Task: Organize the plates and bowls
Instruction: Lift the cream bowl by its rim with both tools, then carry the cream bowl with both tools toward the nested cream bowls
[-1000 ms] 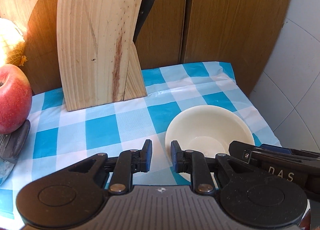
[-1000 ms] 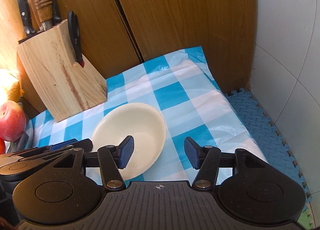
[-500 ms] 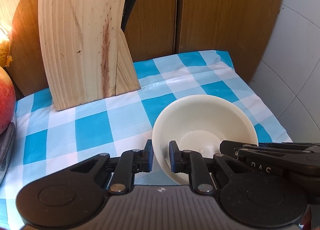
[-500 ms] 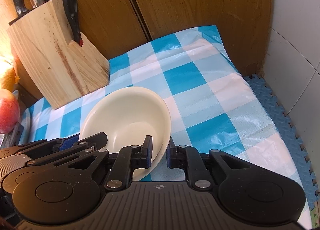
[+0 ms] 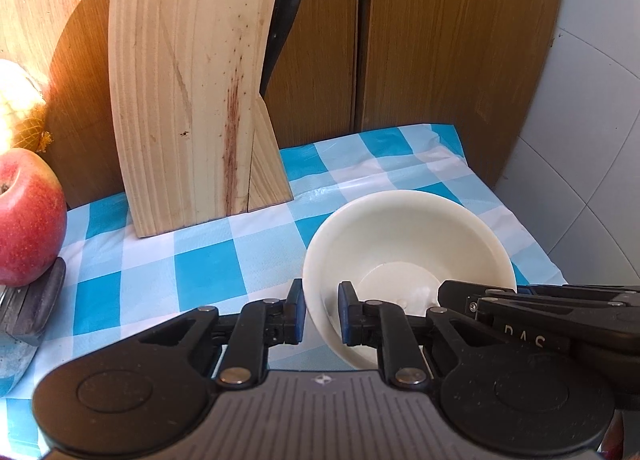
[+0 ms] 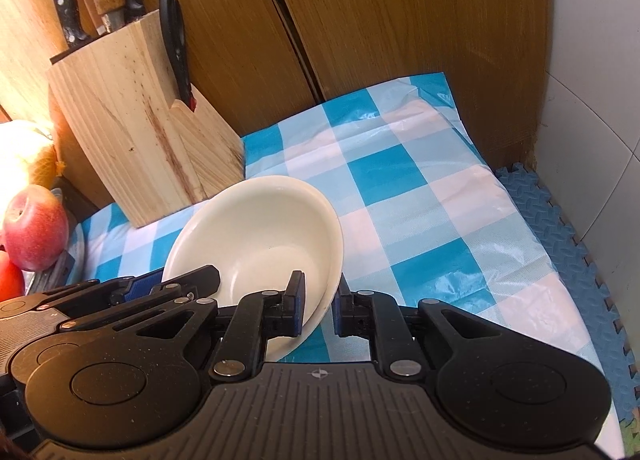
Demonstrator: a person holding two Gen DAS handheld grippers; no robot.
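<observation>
A cream bowl [image 5: 408, 244] is held over the blue-and-white checked cloth [image 5: 192, 272]. My left gripper [image 5: 320, 316] is shut on the bowl's near left rim, one finger inside and one outside. My right gripper [image 6: 318, 306] is shut on the right rim of the same bowl [image 6: 260, 236], which looks tilted in the right wrist view. The right gripper's body also shows at the lower right of the left wrist view [image 5: 540, 316], and the left gripper's body shows at the lower left of the right wrist view [image 6: 132, 292].
A wooden knife block [image 5: 192, 108] with knives and scissors stands at the back left against wooden cabinet doors [image 5: 440, 40]. A red apple [image 5: 28, 216] and a netted item [image 5: 20, 108] sit at the far left. A blue foam mat [image 6: 560, 228] borders the cloth on the right by white tiles.
Both grippers have closed on the bowl's rim: the left from nearly shut beside it, the right from wide open. The bowl has been lifted and tilted since.
</observation>
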